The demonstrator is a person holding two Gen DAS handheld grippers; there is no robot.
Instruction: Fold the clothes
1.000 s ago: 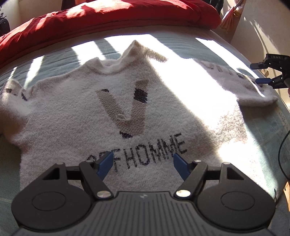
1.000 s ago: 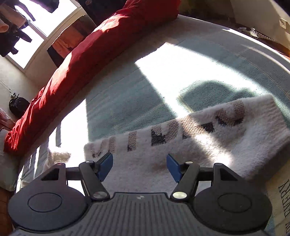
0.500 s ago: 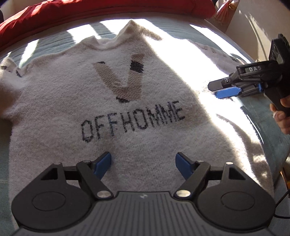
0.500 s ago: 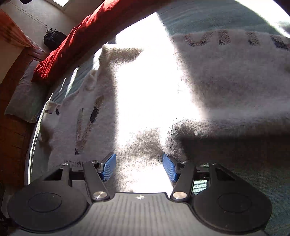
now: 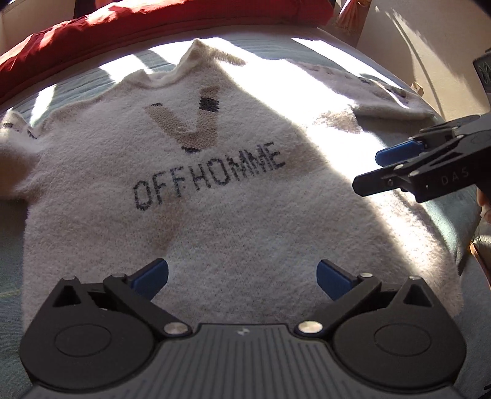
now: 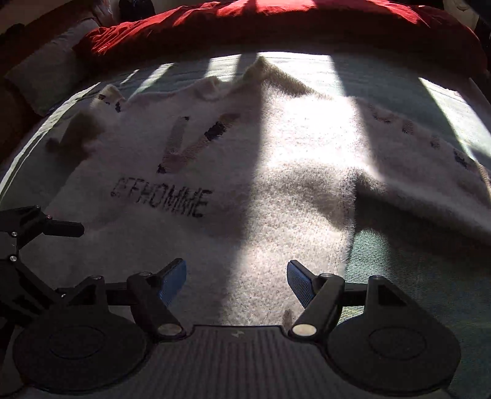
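A fluffy cream sweater with a beige V and the word OFFHOMME lies face up, spread flat on the bed. Its right sleeve stretches out sideways and its left sleeve is bunched at the left. My left gripper hovers over the lower middle of the body, its jaws opening wide with nothing pinched. My right gripper comes in from the right. In the right wrist view my right gripper sits above the sweater near its right side seam, jaws opening, pads apart from the knit.
A red duvet is piled along the far side of the bed. Pale blue-green sheet shows right of the sweater and under the sleeve. A grey pillow lies far left. One of the left gripper's fingers reaches in at the left edge.
My right gripper left the right sleeve, swung across to the sweater's lower right side and rolled level. My left gripper drew back toward the hem. Both pairs of jaws stand wider.
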